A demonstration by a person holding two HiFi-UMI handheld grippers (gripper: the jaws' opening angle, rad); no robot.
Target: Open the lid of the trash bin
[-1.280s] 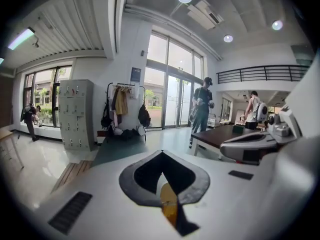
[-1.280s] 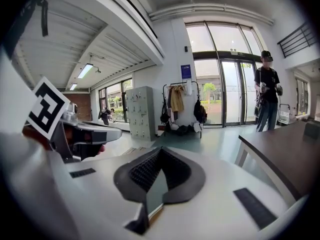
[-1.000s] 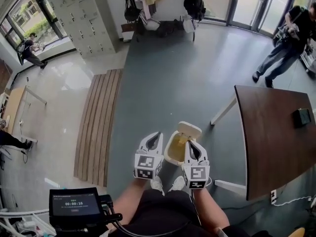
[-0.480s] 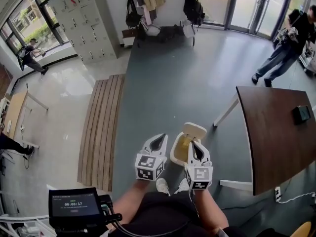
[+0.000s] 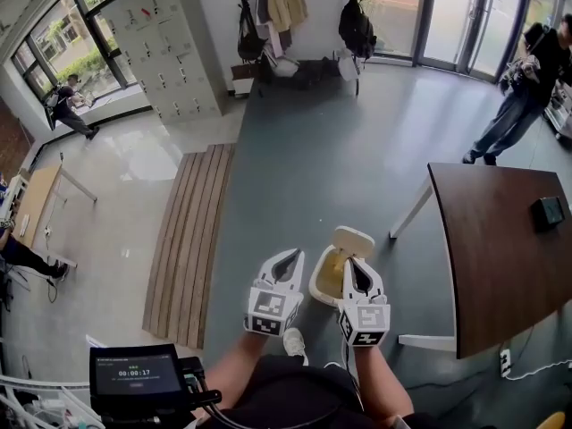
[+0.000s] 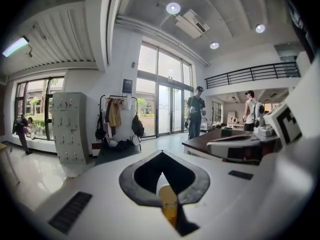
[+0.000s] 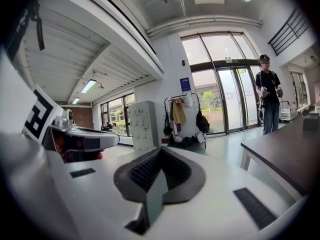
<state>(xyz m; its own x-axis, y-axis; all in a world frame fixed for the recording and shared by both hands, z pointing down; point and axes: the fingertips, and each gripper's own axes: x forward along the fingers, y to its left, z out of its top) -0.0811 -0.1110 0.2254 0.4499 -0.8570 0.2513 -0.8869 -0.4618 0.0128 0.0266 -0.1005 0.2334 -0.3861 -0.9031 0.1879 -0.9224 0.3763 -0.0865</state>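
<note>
Evidently the task looks done. Nearest, the left gripper hangs just left of the trash bin, its jaws pressed together on nothing. The right gripper hovers over the bin's right rim, jaws likewise together and empty. Between them the bin's yellow inside shows. At the bin's far edge the lid is tipped up and back. Nothing seems left, I judge, but drawing the grippers clear. A dark table stands farther right of the bin.
</note>
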